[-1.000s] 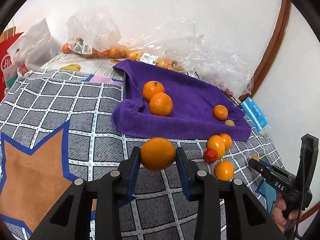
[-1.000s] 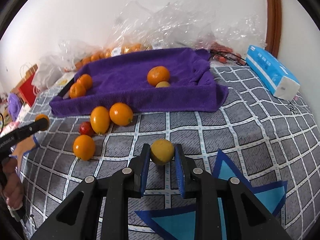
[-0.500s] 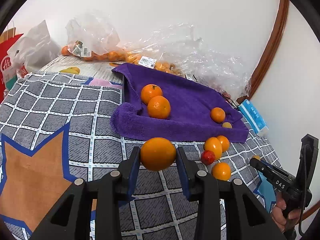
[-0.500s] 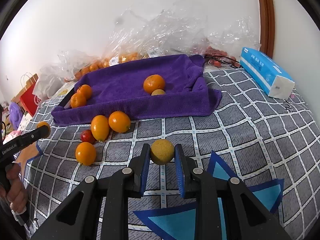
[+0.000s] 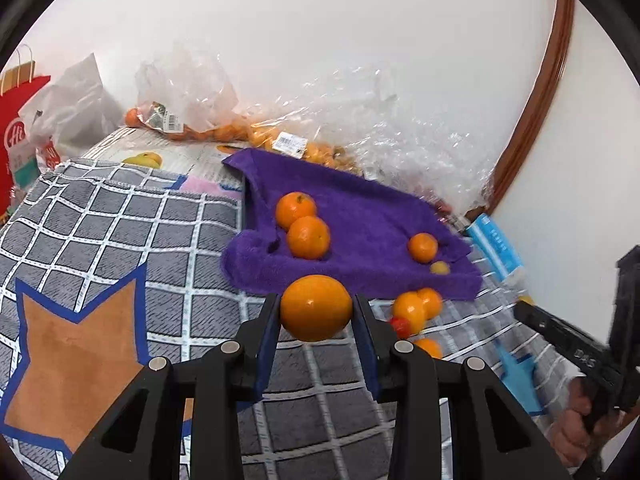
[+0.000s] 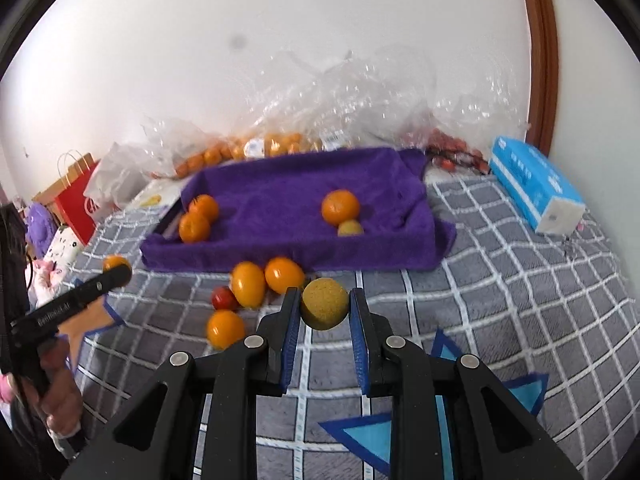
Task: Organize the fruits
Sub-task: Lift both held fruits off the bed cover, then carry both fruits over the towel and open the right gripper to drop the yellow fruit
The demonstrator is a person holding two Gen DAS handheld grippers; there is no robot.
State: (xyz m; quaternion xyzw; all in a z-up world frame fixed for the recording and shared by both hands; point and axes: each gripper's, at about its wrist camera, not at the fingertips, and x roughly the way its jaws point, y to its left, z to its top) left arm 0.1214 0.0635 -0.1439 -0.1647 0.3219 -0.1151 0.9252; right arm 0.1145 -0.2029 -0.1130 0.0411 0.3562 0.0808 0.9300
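Purple terry towel lining the tray (image 6: 280,204) lies straight ahead of both my grippers. My left gripper (image 5: 316,316) clamps a round orange mandarin (image 5: 316,307); my right gripper (image 6: 325,312) pinches a small dull-yellow round fruit (image 6: 324,303), slightly nearer the tray's front edge.

purple towel (image 6: 280,200), orange fruit (image 5: 316,307), grey checked blanket (image 6: 520,280), blue tissue pack (image 6: 532,184)

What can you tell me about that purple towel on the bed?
The purple towel looks like soft, fluffy terry. It seems draped over a shallow tray, its raised edges forming a basin on the grey checked blanket. Inside lie two oranges at one end, and another orange touching a small yellowish fruit near the other. Clear plastic bags sit behind it.
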